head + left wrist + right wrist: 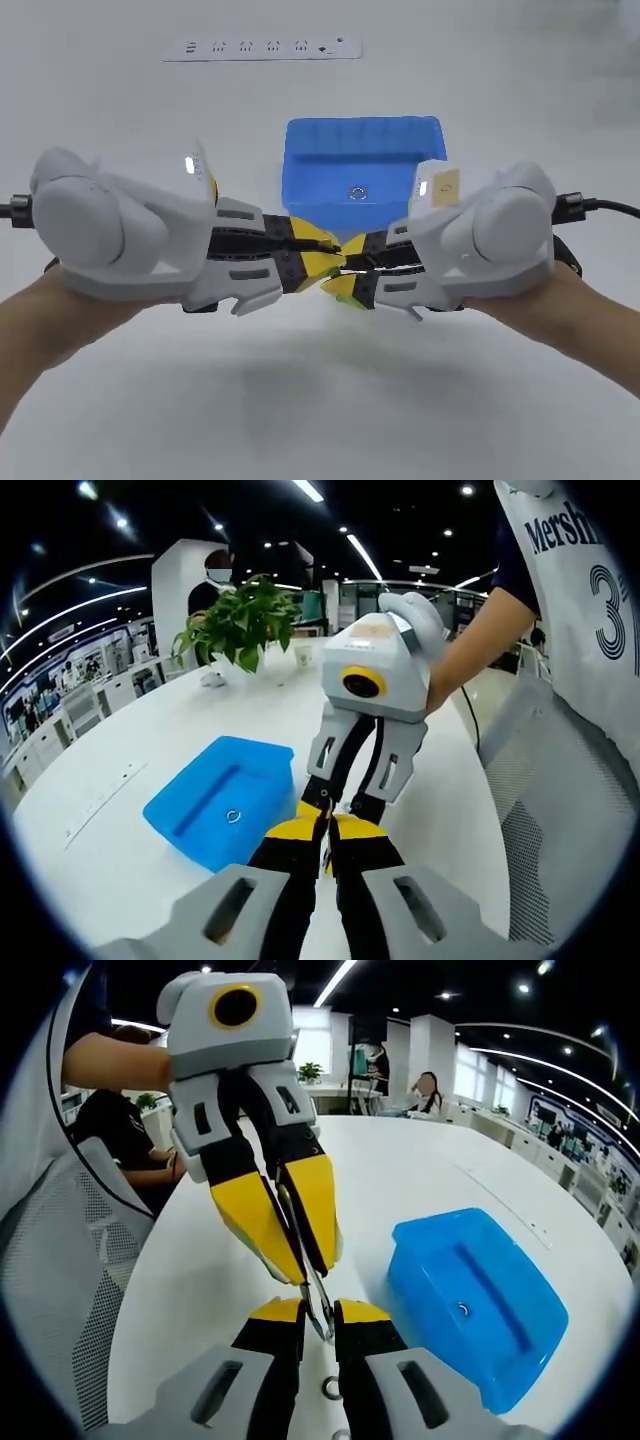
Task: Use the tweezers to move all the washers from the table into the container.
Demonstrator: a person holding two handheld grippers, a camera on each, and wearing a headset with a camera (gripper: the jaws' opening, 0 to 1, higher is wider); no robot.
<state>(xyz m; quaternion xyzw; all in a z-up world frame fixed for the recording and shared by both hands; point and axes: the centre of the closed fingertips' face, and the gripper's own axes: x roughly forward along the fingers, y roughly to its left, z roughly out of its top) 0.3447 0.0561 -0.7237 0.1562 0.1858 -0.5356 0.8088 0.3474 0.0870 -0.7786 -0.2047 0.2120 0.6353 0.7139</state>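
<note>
My two grippers meet tip to tip over the white table (320, 400), just in front of the blue container (362, 165). The left gripper (322, 256) comes in from the left and the right gripper (352, 272) from the right. In the right gripper view thin silver tweezers (318, 1305) run from between the left gripper's yellow fingers (255, 1215) down into my right gripper (322, 1315). Both sets of jaws look closed on them. One washer (358, 193) lies inside the container (220, 800). Another washer (331, 1388) lies on the table under the right jaws.
A white power strip (262, 47) lies at the far edge of the table. A potted plant (240, 620) stands at the far end. A mesh office chair (60, 1290) sits beside the table, and a person in a numbered jersey (580, 600) stands close by.
</note>
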